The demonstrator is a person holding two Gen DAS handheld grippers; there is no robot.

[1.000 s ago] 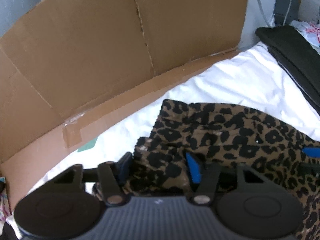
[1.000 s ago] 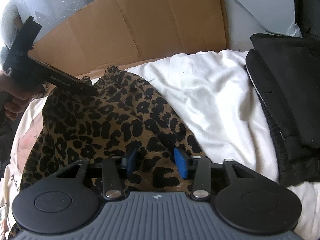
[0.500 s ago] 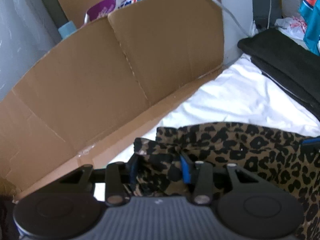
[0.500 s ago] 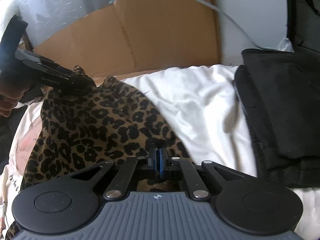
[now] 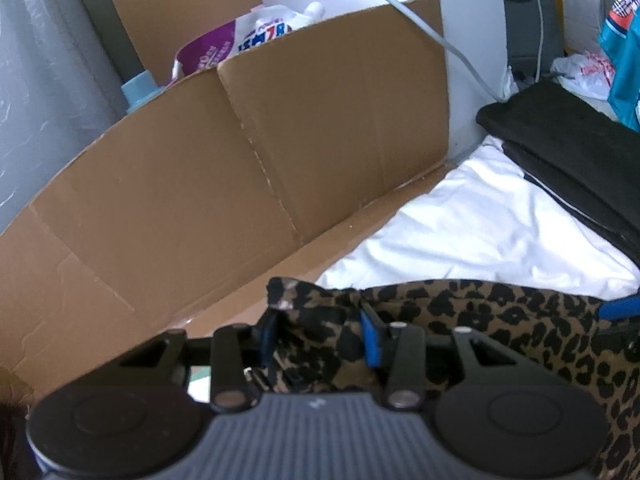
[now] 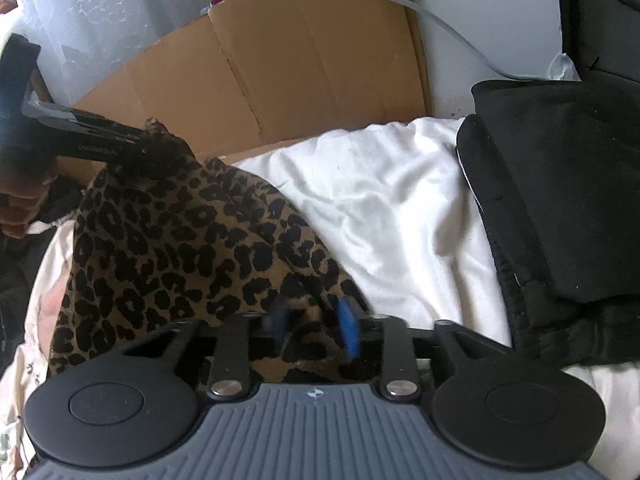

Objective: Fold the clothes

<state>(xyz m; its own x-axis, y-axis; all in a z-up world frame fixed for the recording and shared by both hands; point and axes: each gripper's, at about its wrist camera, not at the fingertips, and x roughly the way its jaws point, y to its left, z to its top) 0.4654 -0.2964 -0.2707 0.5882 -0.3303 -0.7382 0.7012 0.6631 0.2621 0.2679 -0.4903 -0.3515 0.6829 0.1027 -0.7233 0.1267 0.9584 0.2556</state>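
You're early in this one. The leopard-print garment isn't folded yet; it's bunched on the white bedding, hanging between your two tools. Your left tool pinches a raised edge of it. Your right tool has fabric between its blue pads, but its jaws are opening. The whole fold remains. The bag behind the cardboard has print, too blurry to read.

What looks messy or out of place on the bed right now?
The leopard print garment lies bunched and lifted at one corner rather than flat. A grey cable trails over the cardboard. Nothing looks spilled or damaged.
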